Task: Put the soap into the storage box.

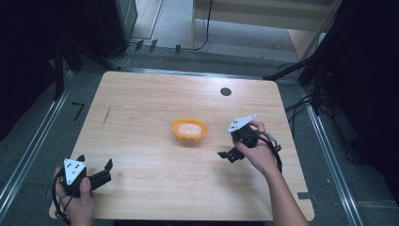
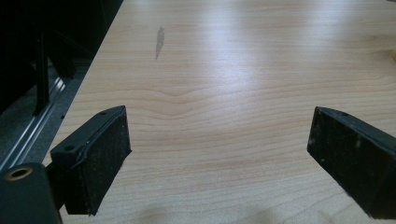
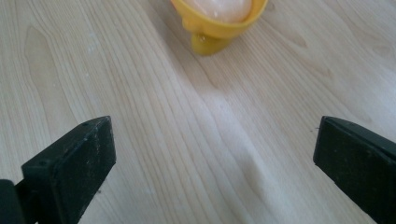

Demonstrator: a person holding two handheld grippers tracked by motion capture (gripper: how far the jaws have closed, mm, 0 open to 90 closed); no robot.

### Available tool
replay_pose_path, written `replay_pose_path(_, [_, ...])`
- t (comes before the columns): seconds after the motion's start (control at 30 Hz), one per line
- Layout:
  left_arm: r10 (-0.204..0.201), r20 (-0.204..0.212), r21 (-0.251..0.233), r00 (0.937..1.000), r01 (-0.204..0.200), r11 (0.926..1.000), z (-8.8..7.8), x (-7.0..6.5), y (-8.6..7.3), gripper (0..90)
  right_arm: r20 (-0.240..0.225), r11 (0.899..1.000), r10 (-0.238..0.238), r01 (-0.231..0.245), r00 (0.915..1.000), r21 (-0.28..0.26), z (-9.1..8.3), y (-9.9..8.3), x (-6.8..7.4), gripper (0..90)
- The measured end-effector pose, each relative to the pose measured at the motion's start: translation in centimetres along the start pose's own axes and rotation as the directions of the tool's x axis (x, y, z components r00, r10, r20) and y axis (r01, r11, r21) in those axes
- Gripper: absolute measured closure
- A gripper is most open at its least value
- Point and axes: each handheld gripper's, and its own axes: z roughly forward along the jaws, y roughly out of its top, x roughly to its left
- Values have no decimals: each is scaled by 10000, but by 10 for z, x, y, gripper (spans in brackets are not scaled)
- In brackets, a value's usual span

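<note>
L gripper (image 1: 96, 168) sits near table (image 1: 141, 99) edge w/ jaws wide apart, R gripper (image 1: 227, 154) likewise agape, empty, near orange bowl (image 1: 189, 130).

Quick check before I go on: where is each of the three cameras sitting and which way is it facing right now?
High view: above the person's side, looking forward and down on the table; both forearms, the left gripper and right gripper show.
Left gripper view: rides the left gripper, looking across bare tabletop toward its left edge; its two black jaws stand wide apart.
Right gripper view: rides the right gripper, facing the orange bowl; jaws wide apart.
Shared: the orange bowl with its pale contents shows in the high and right gripper views.
</note>
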Motion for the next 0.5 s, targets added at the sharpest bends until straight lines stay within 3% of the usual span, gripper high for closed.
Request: replay_pose_path(0.5, [13,-41,-32,10000,-13,10000,0,0,0,63,360,9945,788,-761,9962,-714,-14,-45,3,0])
